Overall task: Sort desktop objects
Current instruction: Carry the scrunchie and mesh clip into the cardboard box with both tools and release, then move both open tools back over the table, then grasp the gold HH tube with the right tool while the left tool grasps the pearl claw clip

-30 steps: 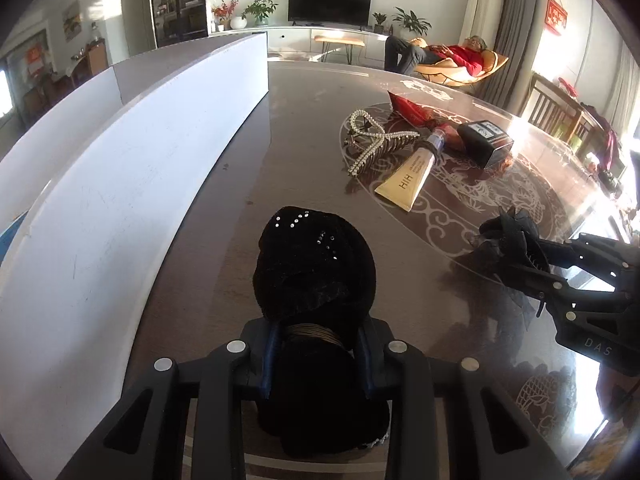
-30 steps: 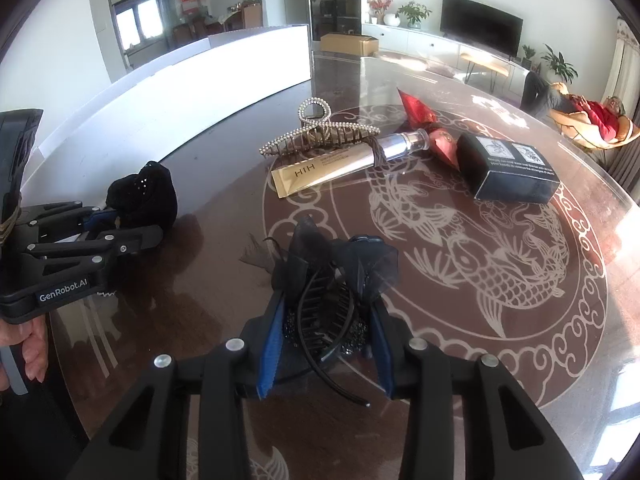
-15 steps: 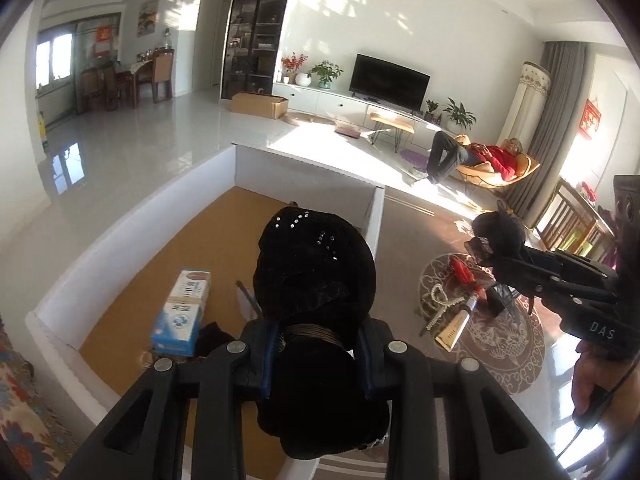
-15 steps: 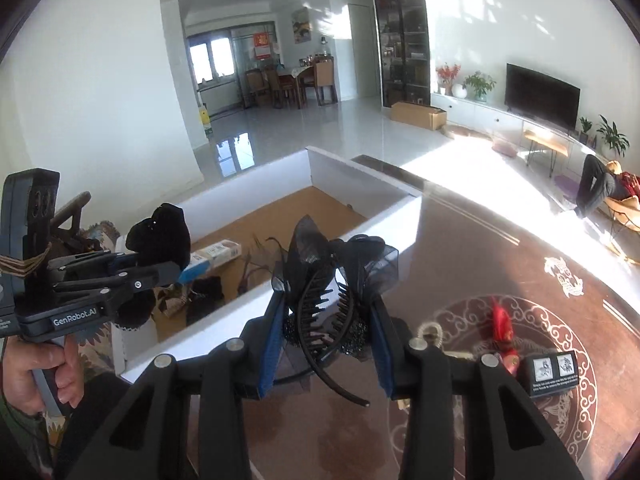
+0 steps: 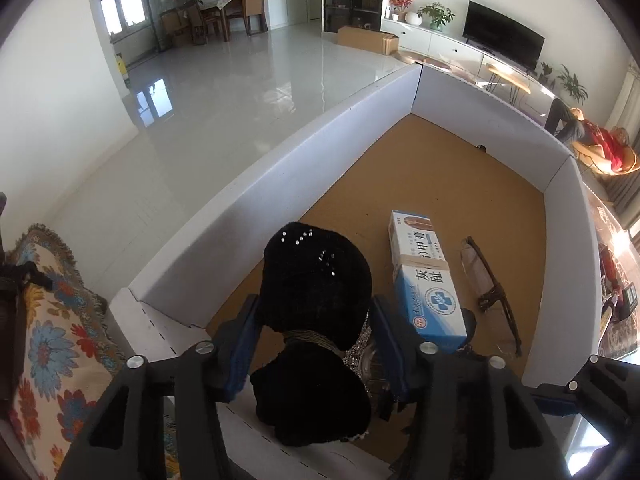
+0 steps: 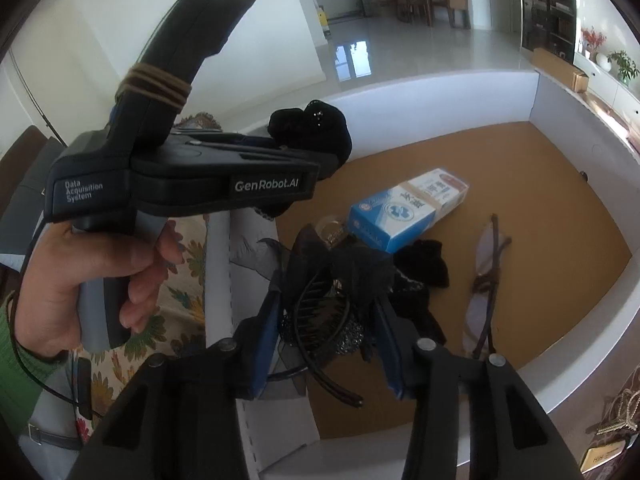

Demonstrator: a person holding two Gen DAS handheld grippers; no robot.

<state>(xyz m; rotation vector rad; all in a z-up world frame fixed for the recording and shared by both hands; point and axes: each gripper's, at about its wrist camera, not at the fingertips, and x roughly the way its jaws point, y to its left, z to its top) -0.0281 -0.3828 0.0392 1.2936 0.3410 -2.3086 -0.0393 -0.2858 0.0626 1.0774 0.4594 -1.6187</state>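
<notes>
Both grippers hang over a white box (image 5: 280, 176) with a brown cardboard floor. Between the opening jaws of my left gripper (image 5: 316, 312) is a black velvet hair piece (image 5: 316, 272) with small rhinestones; a gap shows beside the right pad. From the right wrist view the left gripper (image 6: 320, 152) and the velvet piece (image 6: 316, 128) are over the box's near-left corner. My right gripper (image 6: 328, 296) is also opening, with a black hair claw with a mesh bow (image 6: 332, 304) loose between its pads.
Inside the box lie a blue-and-white carton (image 5: 424, 280), glasses in a clear sleeve (image 5: 488, 280) and a black fabric item (image 6: 420, 264). A flowered cushion (image 5: 52, 320) sits left of the box. A pearl hair claw (image 6: 618, 420) and a gold tube (image 6: 600, 456) stay on the table.
Both grippers swung from the table to above the white box, carrying the velvet piece and the hair claw. Both pairs of jaws have widened since half a second ago.
</notes>
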